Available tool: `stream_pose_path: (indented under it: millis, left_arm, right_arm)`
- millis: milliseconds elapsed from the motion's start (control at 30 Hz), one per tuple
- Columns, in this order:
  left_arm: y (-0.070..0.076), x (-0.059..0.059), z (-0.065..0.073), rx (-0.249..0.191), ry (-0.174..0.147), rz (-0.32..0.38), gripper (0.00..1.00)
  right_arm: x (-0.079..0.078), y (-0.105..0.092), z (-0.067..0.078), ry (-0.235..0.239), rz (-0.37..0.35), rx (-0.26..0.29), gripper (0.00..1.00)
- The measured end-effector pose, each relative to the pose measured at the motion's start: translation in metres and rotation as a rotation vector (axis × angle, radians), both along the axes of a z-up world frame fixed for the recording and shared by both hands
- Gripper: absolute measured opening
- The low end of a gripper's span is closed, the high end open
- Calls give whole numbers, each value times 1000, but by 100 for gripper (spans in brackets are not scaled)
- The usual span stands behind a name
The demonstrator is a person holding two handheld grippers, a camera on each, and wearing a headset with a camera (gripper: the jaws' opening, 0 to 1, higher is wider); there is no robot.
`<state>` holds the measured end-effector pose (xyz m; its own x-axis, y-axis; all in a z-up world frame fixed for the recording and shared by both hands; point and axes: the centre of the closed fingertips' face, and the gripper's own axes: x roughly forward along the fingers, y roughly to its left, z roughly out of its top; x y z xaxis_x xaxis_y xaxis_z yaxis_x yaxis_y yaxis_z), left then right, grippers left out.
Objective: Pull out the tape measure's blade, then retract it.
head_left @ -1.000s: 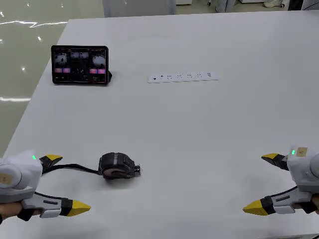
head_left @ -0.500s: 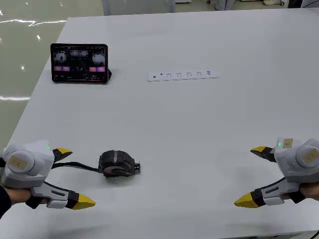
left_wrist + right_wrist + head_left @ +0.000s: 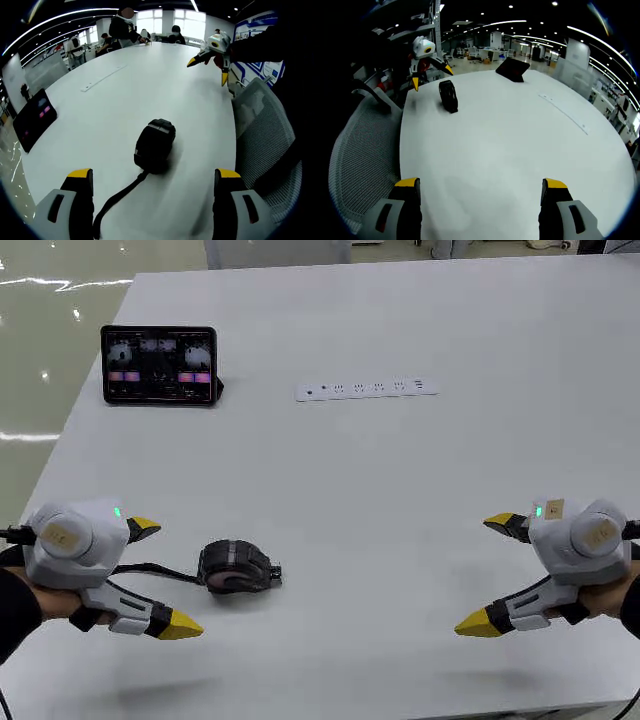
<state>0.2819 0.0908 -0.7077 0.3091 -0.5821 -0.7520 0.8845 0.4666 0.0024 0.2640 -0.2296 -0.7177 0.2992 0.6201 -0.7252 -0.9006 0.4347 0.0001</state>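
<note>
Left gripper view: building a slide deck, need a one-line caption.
Open left gripper faces the tape measure on the white table, strap trailing toward the jaws.

No legible txt, labels or nos. anywhere.

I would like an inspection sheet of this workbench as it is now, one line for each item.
Surface: white table, bare in the middle.
Job's things: tape measure, blade not pulled out.
Clutter: tablet propped up, screen lit; power strip, nothing plugged in.
Grippers: left gripper open, facing the tape measure, apart from it; right gripper open, far from it.
Cables: black strap on the tape measure, between the left jaws.
Surroundings: glossy floor; mesh chair.
</note>
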Motion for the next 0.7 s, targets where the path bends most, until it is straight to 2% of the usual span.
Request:
stream_pose_path:
  millis: [100,167,200,233,267,333,467,700]
  left_arm:
    - [-4,2,0,28,-14,-42,99]
    - [-7,3,-2,46,-2,-55,99]
    - [-8,4,-1,51,-15,-67,99]
    - [-10,5,-1,55,-18,-76,99]
    - [-11,5,-2,61,-9,-82,99]
    - [-15,9,-2,72,-23,-101,99]
    - [-22,11,-3,82,-14,-123,99]
    - [-30,12,-14,135,7,-181,99]
  right_arm:
    - [5,5,0,-7,13,3,100]
    - [8,9,0,-11,23,1,100]
    - [9,11,0,-12,26,2,100]
    - [10,13,0,-12,30,3,100]
    - [11,16,0,-9,36,3,100]
    - [15,21,0,-16,49,2,100]
    - [21,30,-2,-19,75,5,100]
    - [27,53,-10,-17,144,-14,100]
